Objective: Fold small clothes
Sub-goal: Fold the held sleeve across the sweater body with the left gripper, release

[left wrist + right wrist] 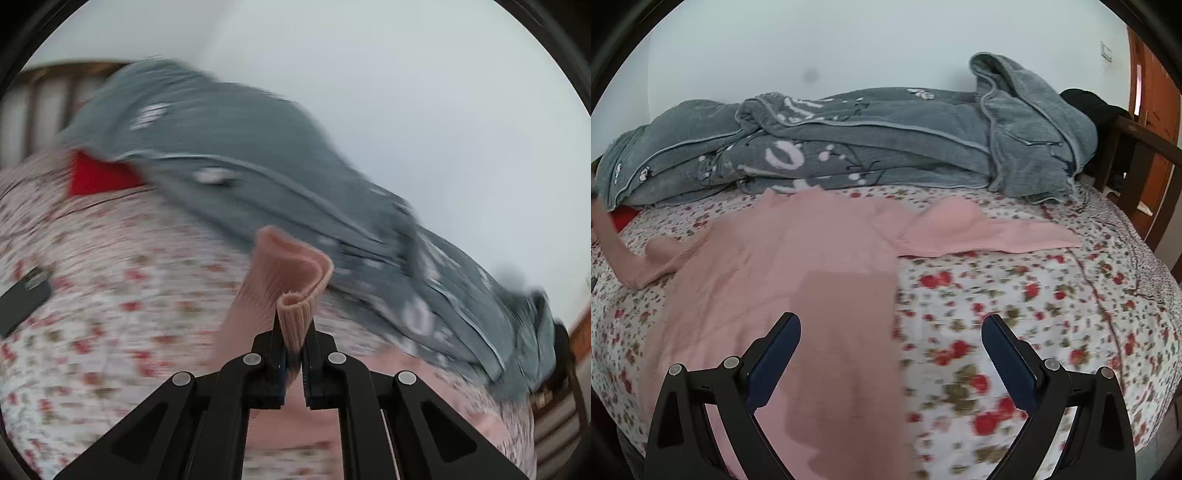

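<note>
A pink ribbed knit sweater (783, 266) lies spread on the floral bed sheet (1015, 302). Its right sleeve (990, 236) lies flat toward the right. Its left sleeve (624, 254) is lifted at the far left. My left gripper (295, 332) is shut on the ribbed cuff of that sleeve (291, 280), which folds over above the fingers. My right gripper (890, 354) is open and empty, low over the sweater's lower hem and right edge.
A grey patterned blanket (849, 140) is heaped along the far side of the bed against a white wall. A wooden bed frame (1137, 155) stands at right. A red item (99, 177) and a dark flat object (22, 302) lie on the sheet.
</note>
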A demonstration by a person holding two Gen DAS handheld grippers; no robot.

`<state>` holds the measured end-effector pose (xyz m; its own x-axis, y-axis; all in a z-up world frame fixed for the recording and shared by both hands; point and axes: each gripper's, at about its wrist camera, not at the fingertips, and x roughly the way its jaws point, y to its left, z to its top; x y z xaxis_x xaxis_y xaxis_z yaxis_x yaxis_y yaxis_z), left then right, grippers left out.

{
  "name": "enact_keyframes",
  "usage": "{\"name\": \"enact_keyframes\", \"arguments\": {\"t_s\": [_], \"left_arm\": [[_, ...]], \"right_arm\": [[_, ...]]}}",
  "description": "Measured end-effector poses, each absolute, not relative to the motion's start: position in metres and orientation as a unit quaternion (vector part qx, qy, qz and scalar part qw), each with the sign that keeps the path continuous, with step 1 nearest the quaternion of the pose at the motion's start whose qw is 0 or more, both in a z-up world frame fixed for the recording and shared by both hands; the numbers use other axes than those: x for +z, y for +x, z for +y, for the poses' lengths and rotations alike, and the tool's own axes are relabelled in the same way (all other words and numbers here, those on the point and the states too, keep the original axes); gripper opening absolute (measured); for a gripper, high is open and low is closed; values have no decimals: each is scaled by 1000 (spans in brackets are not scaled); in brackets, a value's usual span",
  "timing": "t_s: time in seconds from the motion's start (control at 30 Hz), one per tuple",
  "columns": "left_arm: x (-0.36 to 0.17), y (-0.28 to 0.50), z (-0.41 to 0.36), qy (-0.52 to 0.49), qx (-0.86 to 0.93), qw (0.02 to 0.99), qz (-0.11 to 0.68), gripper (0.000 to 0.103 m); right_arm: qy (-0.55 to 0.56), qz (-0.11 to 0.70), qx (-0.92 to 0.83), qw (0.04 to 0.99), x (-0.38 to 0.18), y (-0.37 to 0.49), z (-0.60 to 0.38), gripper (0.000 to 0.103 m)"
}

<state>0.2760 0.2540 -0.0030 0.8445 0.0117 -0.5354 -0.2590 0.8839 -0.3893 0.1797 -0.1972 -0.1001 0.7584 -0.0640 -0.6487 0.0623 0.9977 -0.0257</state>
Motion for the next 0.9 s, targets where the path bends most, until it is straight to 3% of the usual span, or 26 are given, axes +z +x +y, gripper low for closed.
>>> {"name": "enact_keyframes", "arguments": {"t_s": [0.2, 0.47, 0.67, 0.7, 0.77, 0.83, 0.9], "left_arm": [[-5, 345, 101, -151, -2, 941, 302, 7], [-89, 402, -110, -33, -111, 918, 380, 7], [-161, 406, -169, 21, -133, 880, 456, 9], [-164, 405, -169, 23, -144, 874, 463, 13], [-160, 405, -166, 22, -162, 868, 469, 51], [-142, 398, -152, 11, -162, 882, 442, 75], [-124, 400, -137, 1, -159, 897, 412, 76]], "right_arm": [[-3, 347, -56, 936, -104, 170, -256, 98], [14, 359, -118, 926, -118, 161, -331, 98], [23, 375, -135, 917, -133, 157, -358, 98], [27, 376, -134, 917, -135, 158, -362, 98], [38, 376, -128, 917, -136, 162, -367, 98], [50, 373, -122, 918, -137, 168, -371, 98], [58, 371, -115, 920, -138, 177, -374, 98]]}}
